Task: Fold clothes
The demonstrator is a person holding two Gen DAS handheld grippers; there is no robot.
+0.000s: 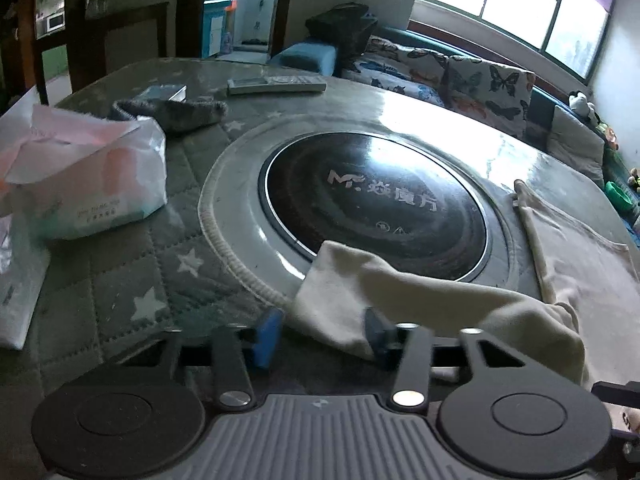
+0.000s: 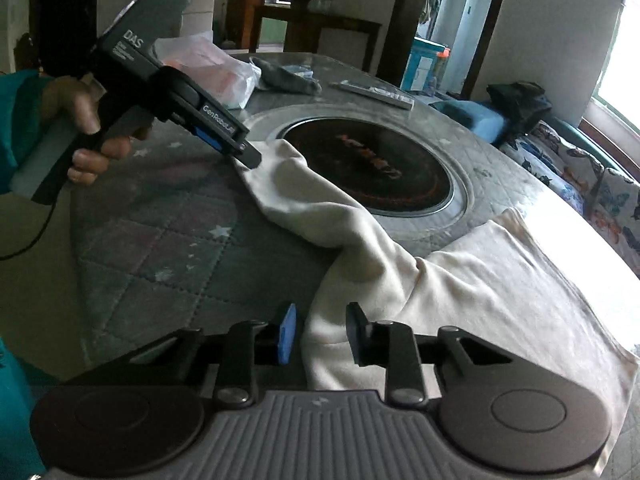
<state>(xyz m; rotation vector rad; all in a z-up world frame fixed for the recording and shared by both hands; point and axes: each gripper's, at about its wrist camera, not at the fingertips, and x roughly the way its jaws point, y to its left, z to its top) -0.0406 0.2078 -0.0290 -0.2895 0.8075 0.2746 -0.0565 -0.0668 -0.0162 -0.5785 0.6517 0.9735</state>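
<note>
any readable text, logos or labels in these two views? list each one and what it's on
"DAS": grey housing of the left gripper; smaller lines beneath unreadable.
"GenRobot.AI": its black finger arm; last letters unclear.
"M" logo plus Chinese characters, unreadable: round black glass hob; small signs below blurred.
Small print: white plastic tissue pack, blurred.

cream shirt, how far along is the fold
Done: nothing folded; the cream shirt lies spread beside the black cooktop. In hand: left tool at its sleeve tip, right tool open around the lower sleeve. Left: every fold.
</note>
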